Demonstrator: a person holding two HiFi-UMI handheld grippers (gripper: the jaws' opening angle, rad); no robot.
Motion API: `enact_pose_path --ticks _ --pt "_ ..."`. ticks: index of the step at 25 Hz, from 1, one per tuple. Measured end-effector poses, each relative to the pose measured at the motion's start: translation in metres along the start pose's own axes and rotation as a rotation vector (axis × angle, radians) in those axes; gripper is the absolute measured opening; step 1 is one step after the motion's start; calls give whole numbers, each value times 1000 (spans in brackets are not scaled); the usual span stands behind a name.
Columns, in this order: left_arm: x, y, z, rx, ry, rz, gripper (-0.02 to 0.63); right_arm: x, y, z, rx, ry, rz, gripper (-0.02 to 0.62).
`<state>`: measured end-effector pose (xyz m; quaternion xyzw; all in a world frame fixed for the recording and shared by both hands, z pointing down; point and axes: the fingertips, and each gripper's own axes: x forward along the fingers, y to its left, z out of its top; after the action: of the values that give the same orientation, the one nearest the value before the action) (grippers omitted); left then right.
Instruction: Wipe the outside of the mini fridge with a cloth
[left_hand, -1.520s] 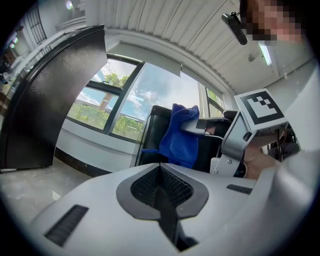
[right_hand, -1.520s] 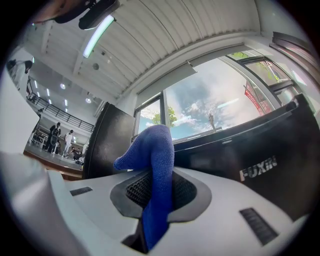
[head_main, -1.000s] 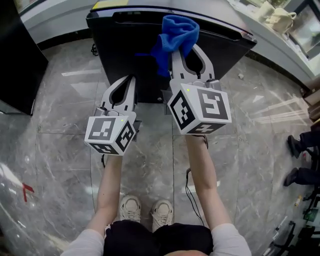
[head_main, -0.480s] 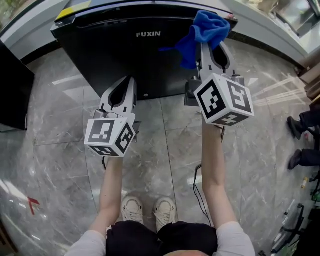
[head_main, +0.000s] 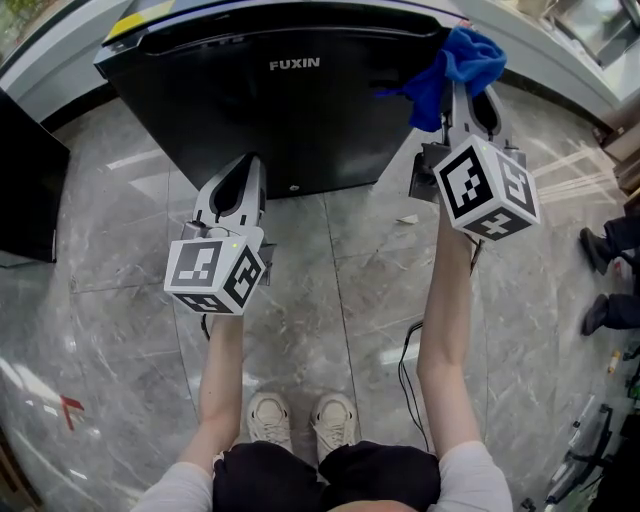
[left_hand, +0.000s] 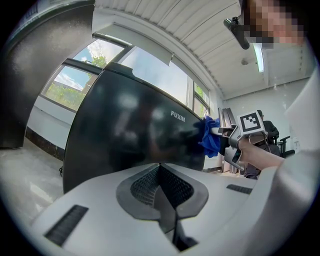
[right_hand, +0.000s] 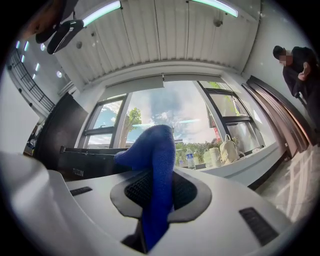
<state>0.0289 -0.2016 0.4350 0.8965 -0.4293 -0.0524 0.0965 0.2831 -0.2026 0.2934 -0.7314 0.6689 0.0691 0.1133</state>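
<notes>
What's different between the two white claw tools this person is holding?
The right gripper has its jaws clamped on a blue cloth; the left gripper has its jaws shut, empty. The right gripper is up at the mini fridge top corner; the left gripper points at its lower front. Both are white with marker cubes.

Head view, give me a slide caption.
Right gripper holds blue cloth at a corner of the mini fridge; left gripper hangs shut.

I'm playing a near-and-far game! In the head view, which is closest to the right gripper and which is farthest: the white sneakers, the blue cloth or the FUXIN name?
Starting from the right gripper:
1. blue cloth, clamped in its jaws at the top right corner of the mini fridge.
2. FUXIN name, off to the left on the fridge door.
3. white sneakers, lowest in the picture, on the person's feet.
</notes>
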Motion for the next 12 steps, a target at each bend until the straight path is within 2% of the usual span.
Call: enact_pose_path --ticks 12 --pt "2 1 -3 8 6 7 5 13 -44 -5 -50 30 -97 80"
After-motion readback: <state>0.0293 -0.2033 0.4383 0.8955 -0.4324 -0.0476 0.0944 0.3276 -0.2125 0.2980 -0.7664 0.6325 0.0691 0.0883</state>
